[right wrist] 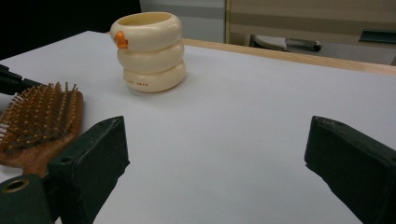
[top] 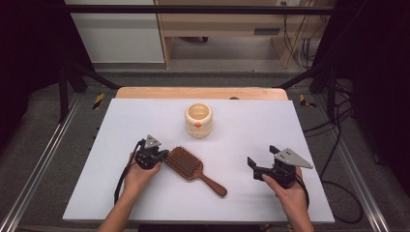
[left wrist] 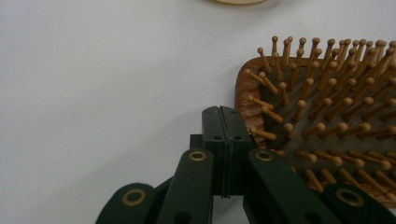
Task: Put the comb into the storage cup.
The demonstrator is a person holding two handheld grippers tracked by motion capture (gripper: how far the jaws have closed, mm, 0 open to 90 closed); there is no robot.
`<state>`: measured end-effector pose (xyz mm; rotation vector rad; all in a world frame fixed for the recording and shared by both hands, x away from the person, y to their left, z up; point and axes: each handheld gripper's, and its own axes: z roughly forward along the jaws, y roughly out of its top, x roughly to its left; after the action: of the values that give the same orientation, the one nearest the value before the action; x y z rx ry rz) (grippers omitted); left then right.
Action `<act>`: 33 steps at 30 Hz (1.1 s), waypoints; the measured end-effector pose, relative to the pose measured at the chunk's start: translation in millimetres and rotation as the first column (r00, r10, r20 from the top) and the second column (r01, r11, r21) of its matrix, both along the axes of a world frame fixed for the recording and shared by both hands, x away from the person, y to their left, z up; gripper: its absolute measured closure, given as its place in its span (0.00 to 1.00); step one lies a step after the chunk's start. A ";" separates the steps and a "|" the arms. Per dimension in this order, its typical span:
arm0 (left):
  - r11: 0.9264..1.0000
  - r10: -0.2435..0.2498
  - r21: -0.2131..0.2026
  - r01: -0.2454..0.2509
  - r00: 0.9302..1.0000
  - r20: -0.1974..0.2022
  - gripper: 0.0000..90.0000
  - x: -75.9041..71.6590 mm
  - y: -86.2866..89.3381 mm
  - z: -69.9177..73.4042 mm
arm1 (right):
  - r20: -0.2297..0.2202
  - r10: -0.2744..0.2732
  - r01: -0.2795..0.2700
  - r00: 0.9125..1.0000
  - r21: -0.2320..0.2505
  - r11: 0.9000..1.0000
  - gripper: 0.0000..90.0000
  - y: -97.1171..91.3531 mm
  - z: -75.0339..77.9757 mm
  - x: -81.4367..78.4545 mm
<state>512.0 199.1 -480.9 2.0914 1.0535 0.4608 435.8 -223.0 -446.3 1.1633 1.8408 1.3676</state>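
Wooden hairbrush (top: pixel 191 167) lying bristles-up on the white surface (top: pixel 251 130). Left gripper (left wrist: pixel 222 116), fingers pressed together and empty, sits against the brush head's edge; right gripper (top: pixel 261 159) rests well apart, fingers spread wide, empty.

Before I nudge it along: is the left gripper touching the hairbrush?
Cannot tell. In the left gripper view, the shut left gripper sits right at the hairbrush head's wooden edge, with no clear gap or contact; the high view doesn't settle it either.

Hairbrush (left wrist: pixel 322 116) cut off at right edge; handle unseen.
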 end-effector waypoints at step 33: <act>0.994 -0.105 -0.019 0.105 0.994 0.003 1.00 -36.9 -45.9 -0.4 | -0.045 0.085 -0.084 0.995 0.035 0.996 0.07 8.4 4.7 -4.6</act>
<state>475.1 153.2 -481.3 2.1171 0.9381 0.3986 431.2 -214.5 -441.6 1.1547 1.9269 1.4340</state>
